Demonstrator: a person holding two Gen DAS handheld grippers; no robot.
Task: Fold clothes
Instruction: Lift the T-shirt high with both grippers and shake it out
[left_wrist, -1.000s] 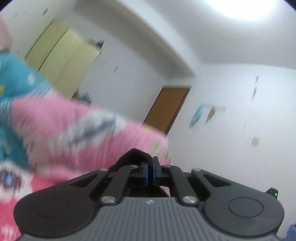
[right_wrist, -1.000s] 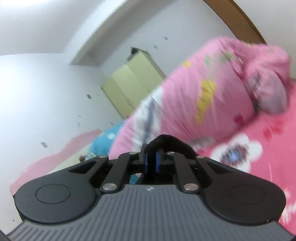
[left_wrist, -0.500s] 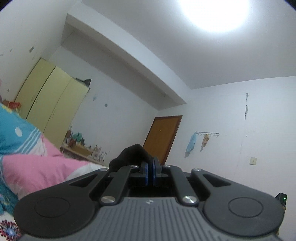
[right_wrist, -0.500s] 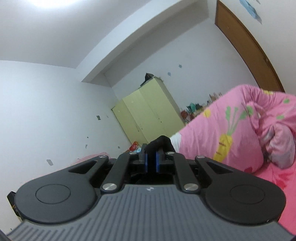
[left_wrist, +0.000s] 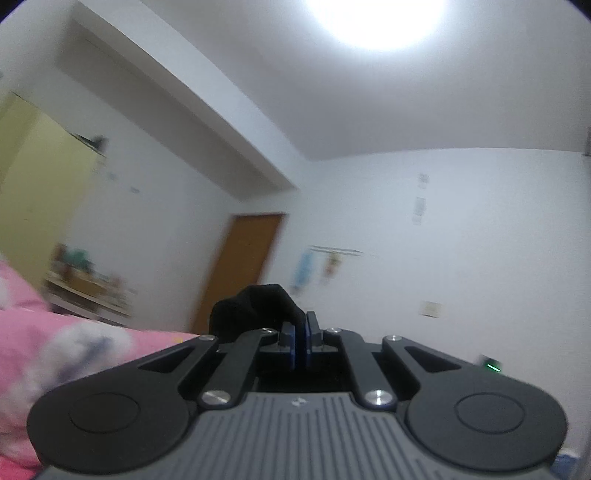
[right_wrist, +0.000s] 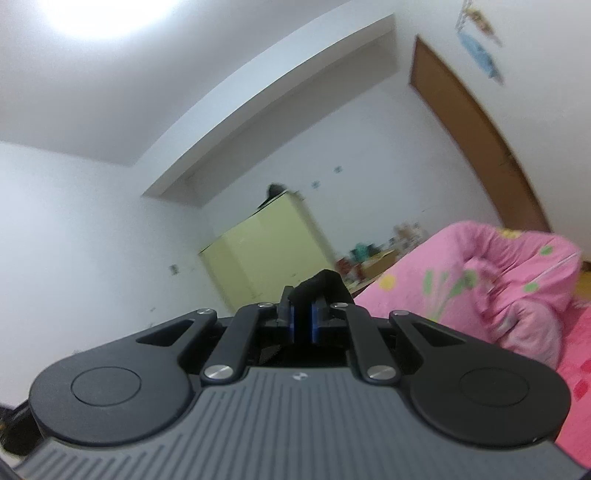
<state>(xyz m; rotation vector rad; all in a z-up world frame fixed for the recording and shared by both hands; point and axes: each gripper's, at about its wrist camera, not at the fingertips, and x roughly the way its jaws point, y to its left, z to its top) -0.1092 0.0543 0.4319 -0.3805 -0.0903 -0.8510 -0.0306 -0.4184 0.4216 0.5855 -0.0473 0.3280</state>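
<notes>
Each claw, left gripper (left_wrist: 300, 334) and right gripper (right_wrist: 303, 317), clenches a bunched fold of black garment (left_wrist: 255, 306) protruding past its tips.

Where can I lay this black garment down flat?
Little shows for the black garment. The one bare patch is the pink sheet in the right wrist view's lower right corner, bordered by the bundled quilt. The desk beside the wardrobe is cluttered.

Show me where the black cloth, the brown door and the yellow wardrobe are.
black cloth (left_wrist: 255, 306), left wrist view, on its bunched top above the closed blue pads.
brown door (left_wrist: 240, 269), left wrist view, middle of its panel.
yellow wardrobe (right_wrist: 266, 251), right wrist view, on its front doors.
</notes>
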